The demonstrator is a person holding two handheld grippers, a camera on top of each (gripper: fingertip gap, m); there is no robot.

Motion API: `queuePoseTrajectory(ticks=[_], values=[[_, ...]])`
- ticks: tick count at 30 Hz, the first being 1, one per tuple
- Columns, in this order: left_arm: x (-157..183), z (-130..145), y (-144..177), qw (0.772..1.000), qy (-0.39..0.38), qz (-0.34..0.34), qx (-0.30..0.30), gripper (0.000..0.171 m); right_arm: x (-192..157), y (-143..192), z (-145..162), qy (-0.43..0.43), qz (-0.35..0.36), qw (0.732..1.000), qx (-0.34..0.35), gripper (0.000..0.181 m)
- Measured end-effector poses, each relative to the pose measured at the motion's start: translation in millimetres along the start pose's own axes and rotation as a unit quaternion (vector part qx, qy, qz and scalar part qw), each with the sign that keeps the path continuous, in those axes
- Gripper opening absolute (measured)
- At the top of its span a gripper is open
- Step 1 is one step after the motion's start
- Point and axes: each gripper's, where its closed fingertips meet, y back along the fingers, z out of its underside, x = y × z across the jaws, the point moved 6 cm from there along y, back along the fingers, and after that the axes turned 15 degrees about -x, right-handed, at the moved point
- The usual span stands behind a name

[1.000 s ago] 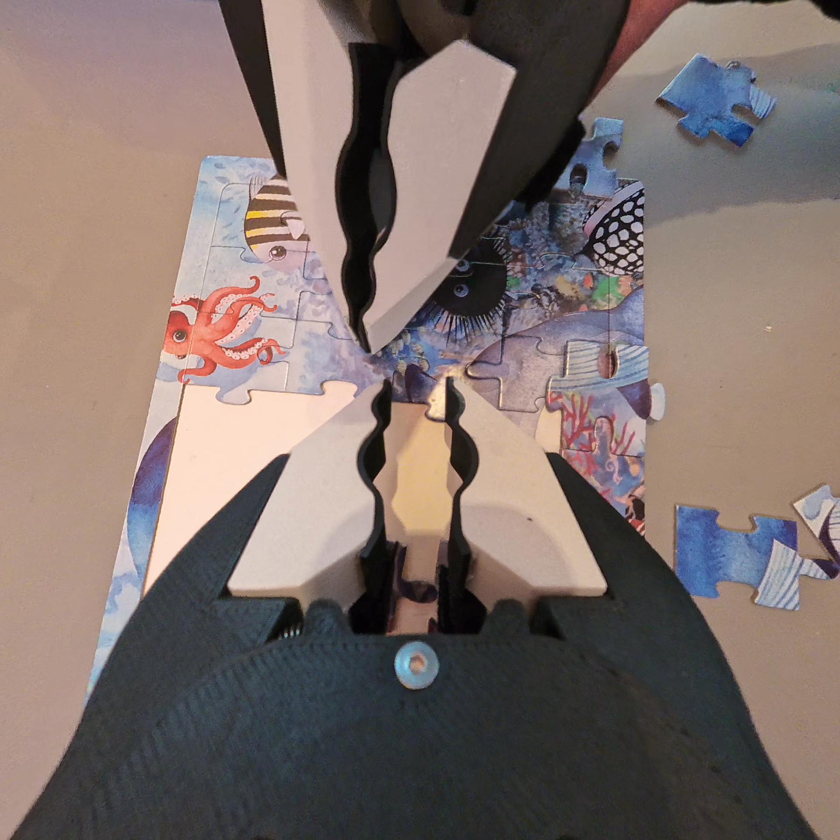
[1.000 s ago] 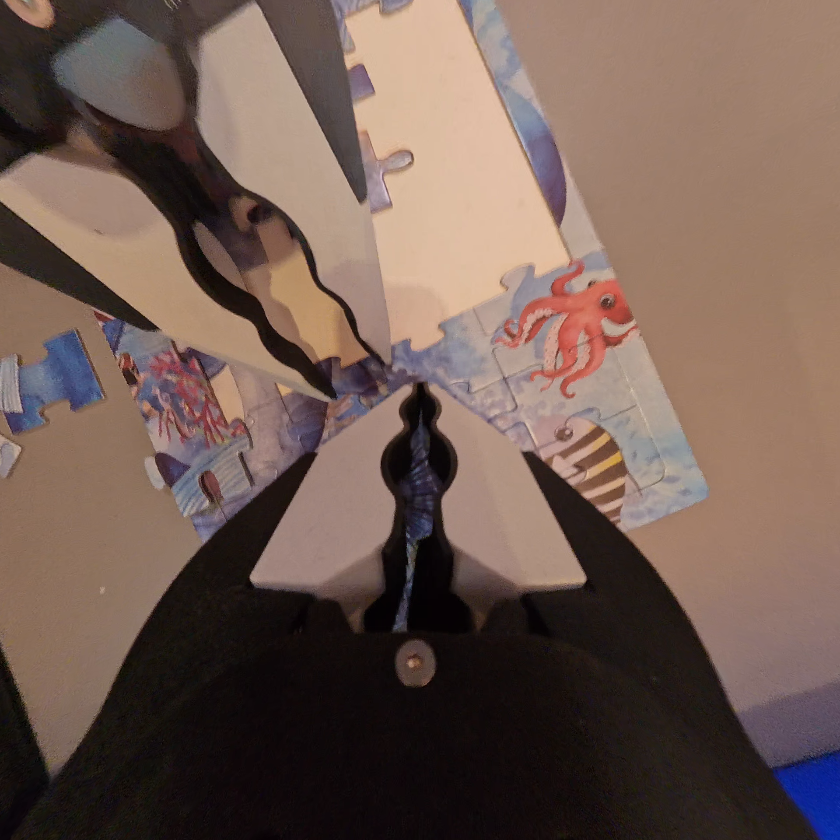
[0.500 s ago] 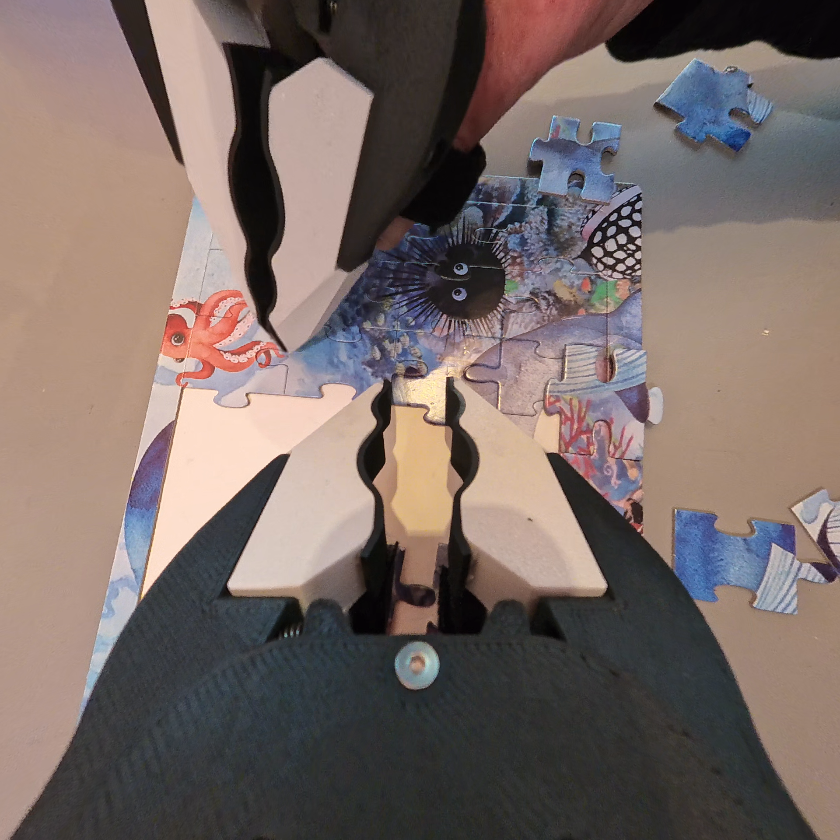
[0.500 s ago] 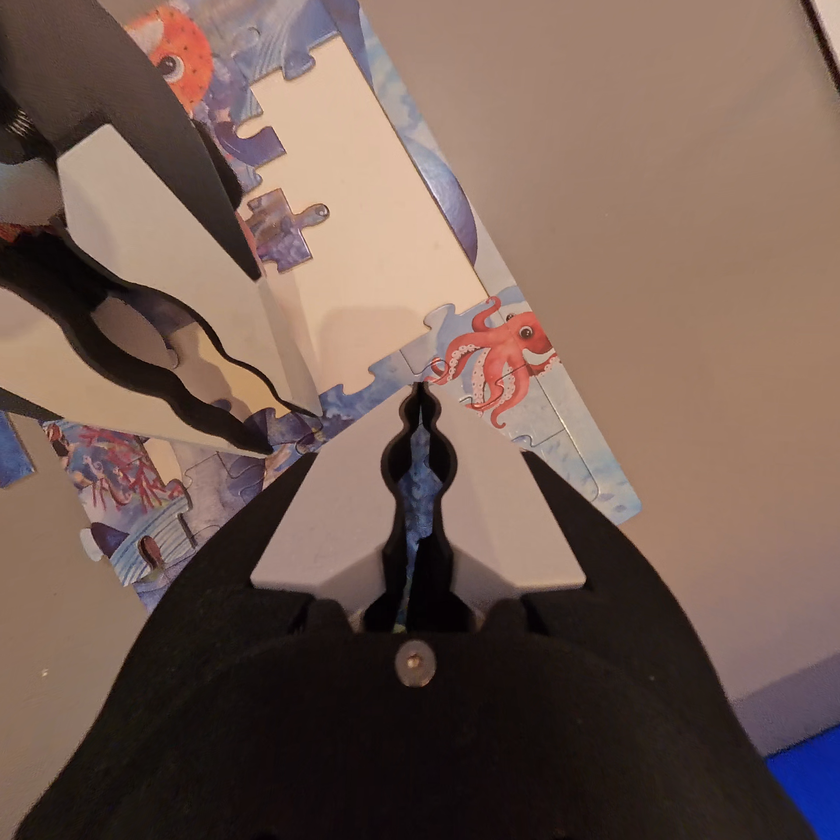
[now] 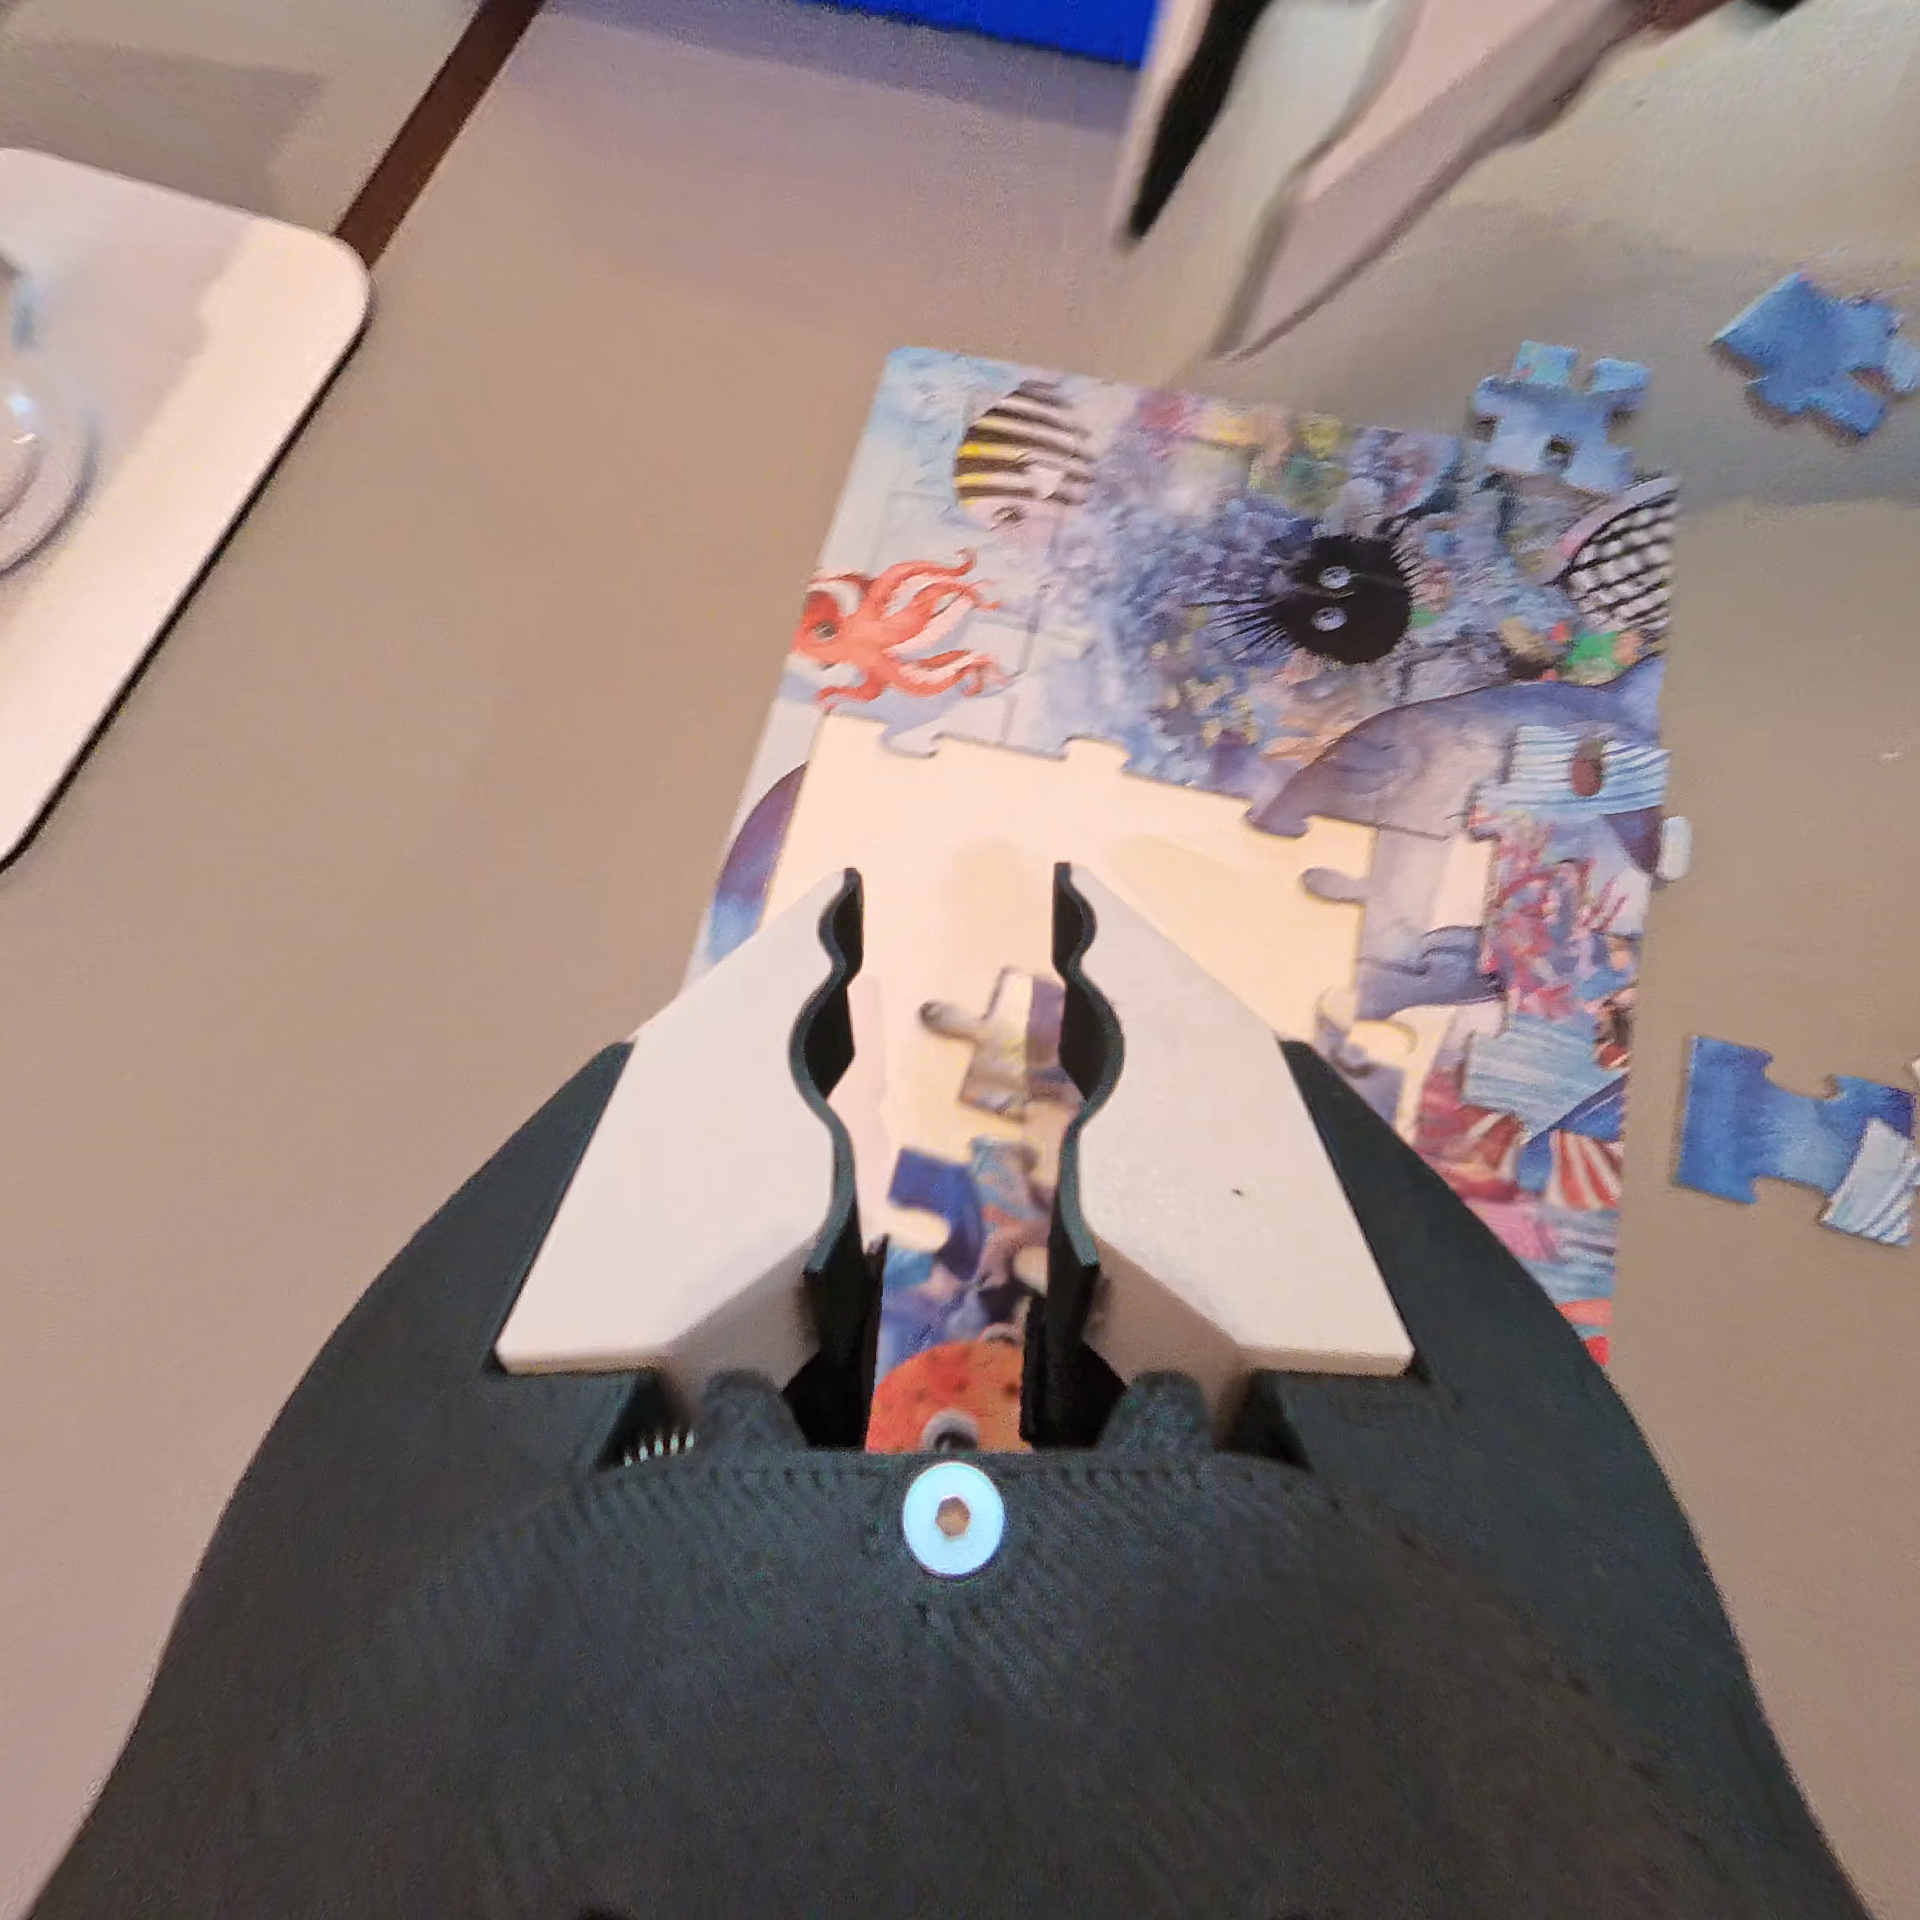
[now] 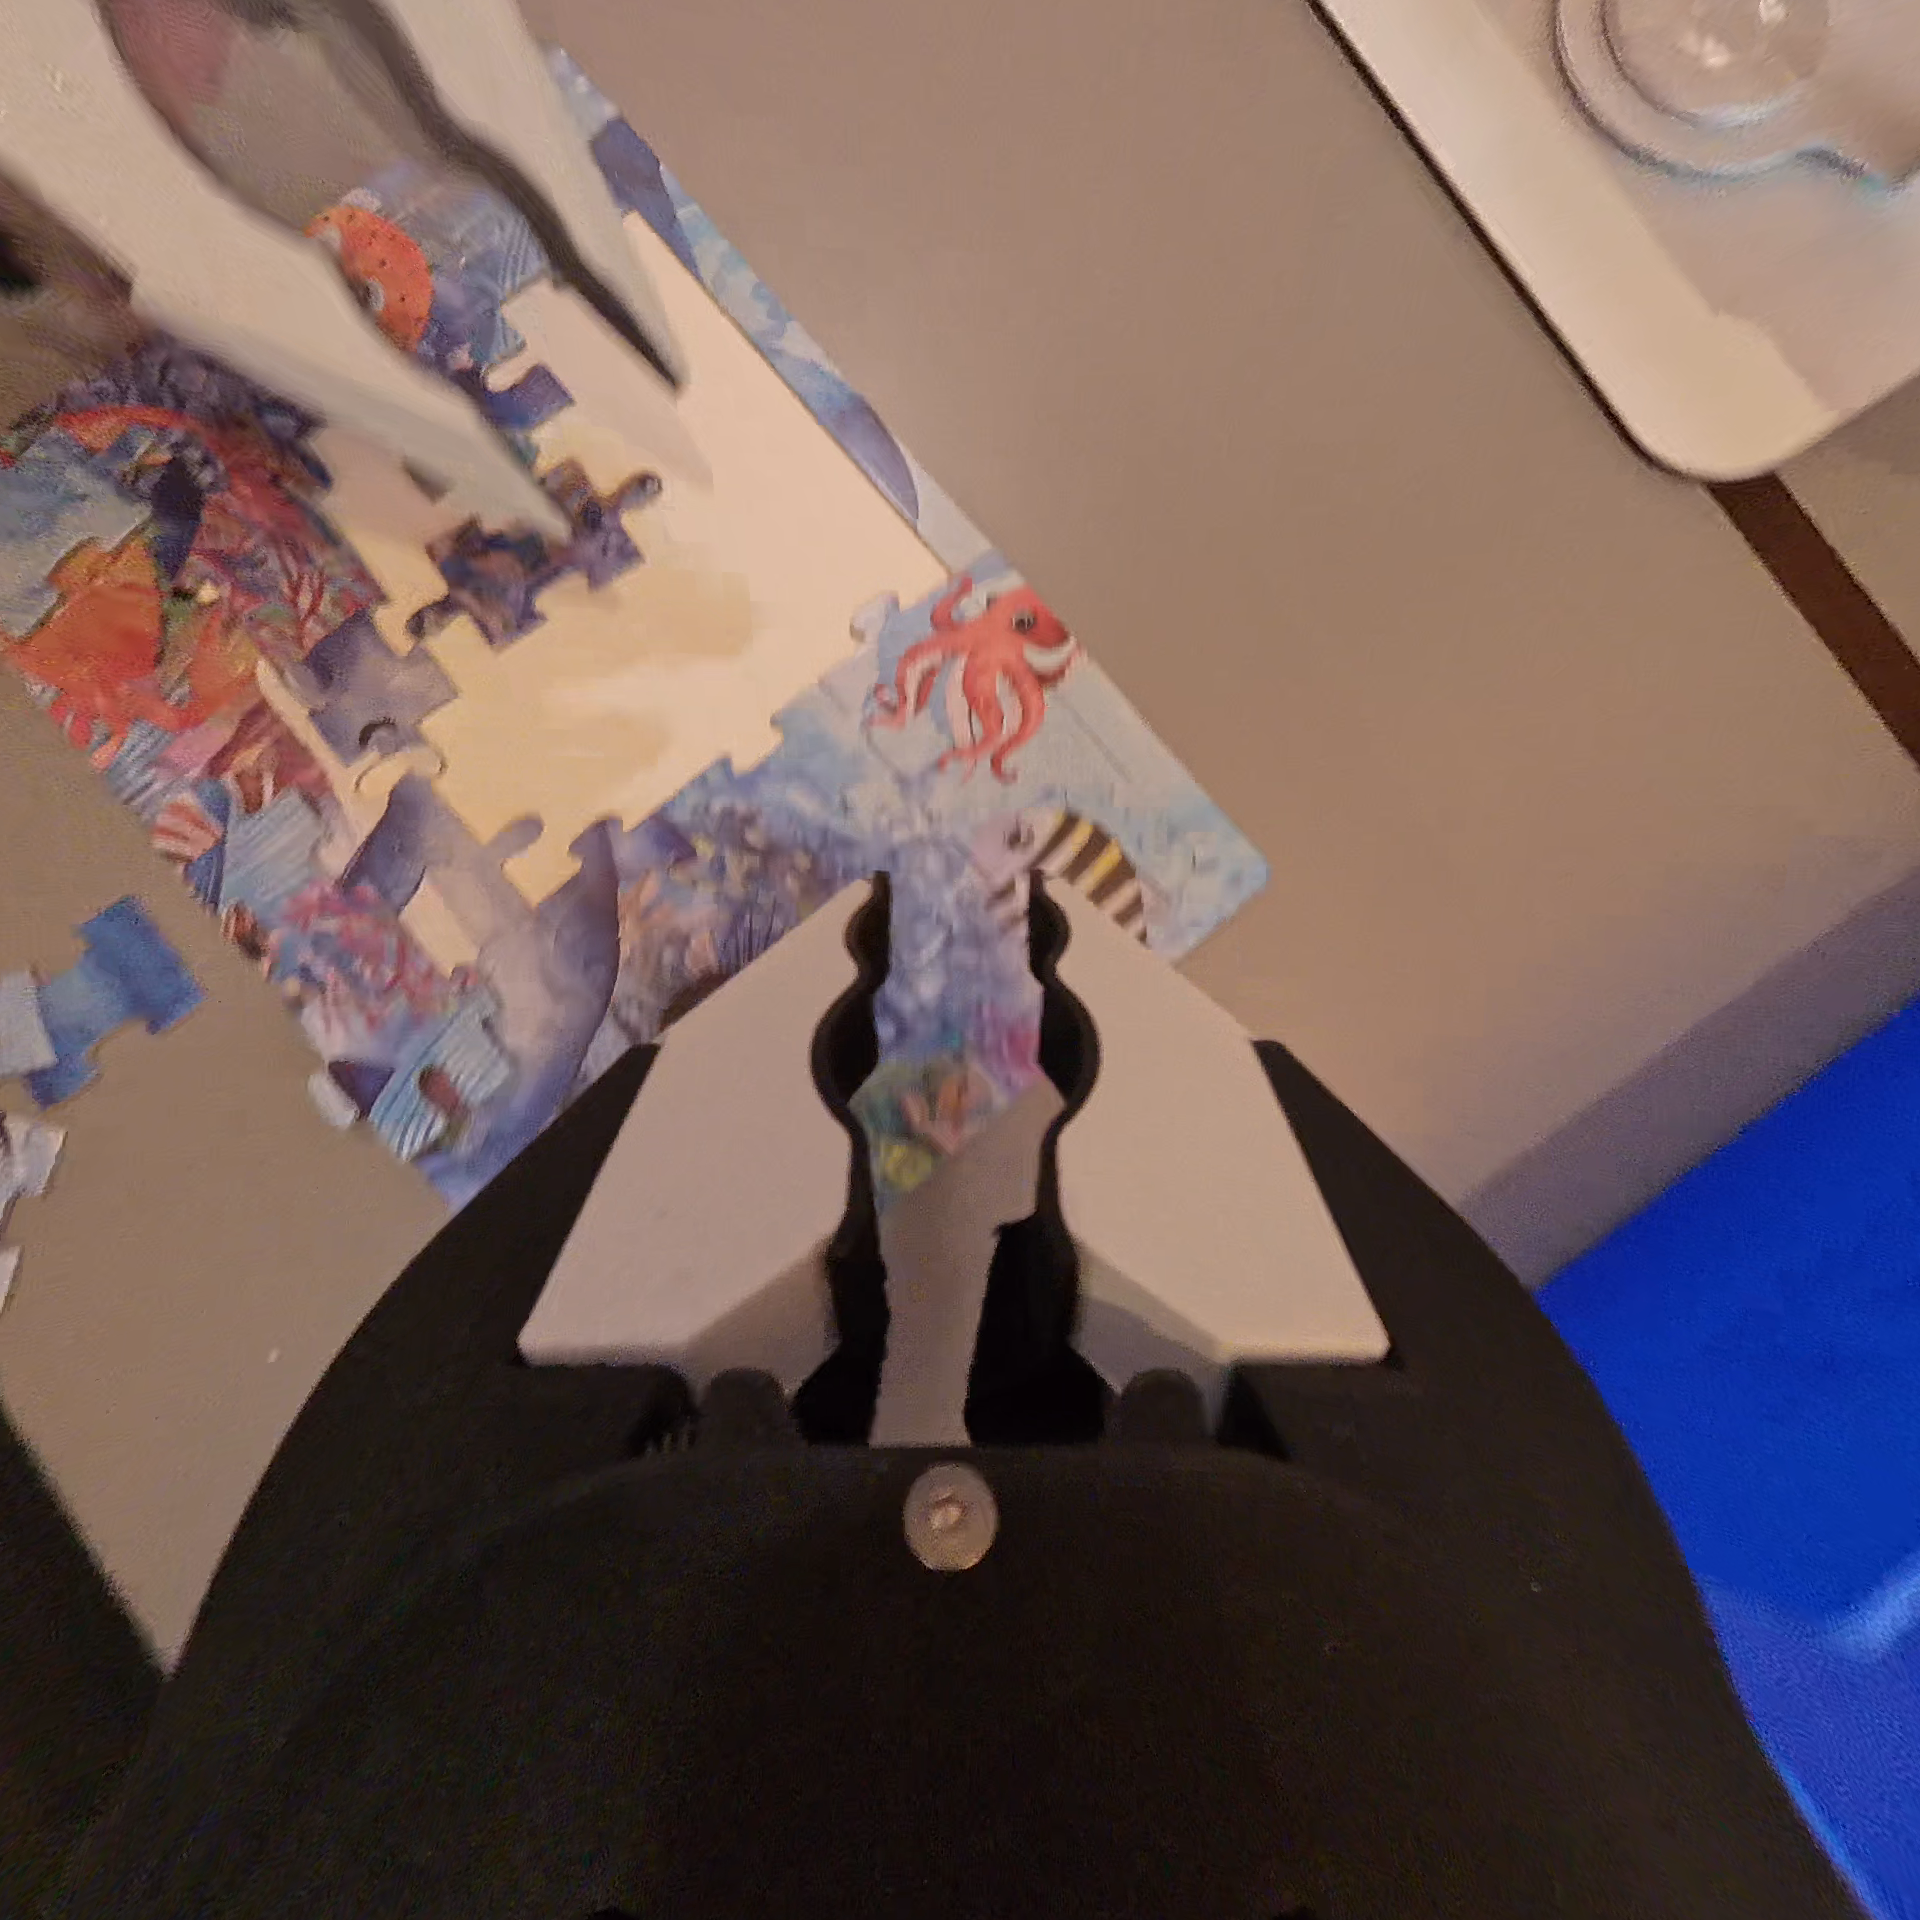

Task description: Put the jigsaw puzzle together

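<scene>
The jigsaw puzzle (image 5: 1299, 644) lies flat on the tan table, a sea picture with a red octopus (image 5: 894, 634) and a black urchin. A cream bare patch (image 5: 1039, 821) of its board shows in the middle. My left gripper (image 5: 956, 883) is open and empty, above the near part of the bare patch. My right gripper (image 6: 956, 883) is open and empty, above the puzzle's far corner by the striped fish (image 6: 1091, 862). It shows blurred at the top of the left wrist view (image 5: 1299, 156). The left gripper shows blurred in the right wrist view (image 6: 312, 260).
Loose blue pieces lie on the table to the right of the puzzle (image 5: 1813, 358), (image 5: 1558, 416), (image 5: 1787, 1143). A white tray (image 5: 208, 343) with a clear glass stands at the far left, by the table edge. A blue surface (image 6: 1766, 1403) lies beyond the table. Tip to tip, the grippers are about 12 cm apart. To the striped fish (image 6: 1091, 862): right tips about 6 cm, left tips about 15 cm. Seen from the left wrist view (image 5: 985, 455) as well. My right gripper's tips are some 7 cm from the jigsaw puzzle (image 5: 1299, 644).
My right gripper was shut with its tip down on the puzzle near the octopus; it has opened and lifted away. My left gripper has drawn back and up, so more of the puzzle shows.
</scene>
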Motion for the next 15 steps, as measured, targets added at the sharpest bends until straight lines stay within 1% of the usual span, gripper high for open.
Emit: queuePoseTrajectory(ticks=[1,2,4,5,8,11,13,15], values=[[-6,4,2,1.000,0.005,-0.007,-0.004,0.034,0,8,13,-0.009,0.004,1.000,-0.007,0.034],[-10,9,4,1.000,0.009,-0.013,-0.009,0.034,-2,15,28,-0.013,0.004,1.000,-0.019,0.039],[-17,16,5,1.000,0.013,-0.020,-0.019,0.035,-11,24,57,-0.014,0.000,0.999,-0.042,0.041],[-19,18,5,0.999,0.016,-0.021,-0.022,0.036,-16,27,69,-0.013,-0.006,0.999,-0.050,0.045],[-22,23,6,0.999,0.019,-0.024,-0.029,0.037,-32,27,102,-0.008,-0.017,0.997,-0.081,0.052],[-20,24,5,0.999,0.013,-0.025,-0.036,0.037,-41,19,117,0.018,-0.010,0.996,-0.088,0.057],[-20,25,7,0.999,0.011,-0.030,-0.039,0.037,-47,13,117,0.037,-0.022,0.996,-0.079,0.058],[-20,26,10,0.999,0.011,-0.032,-0.038,0.037,-45,7,118,0.048,-0.015,0.996,-0.077,0.055]])
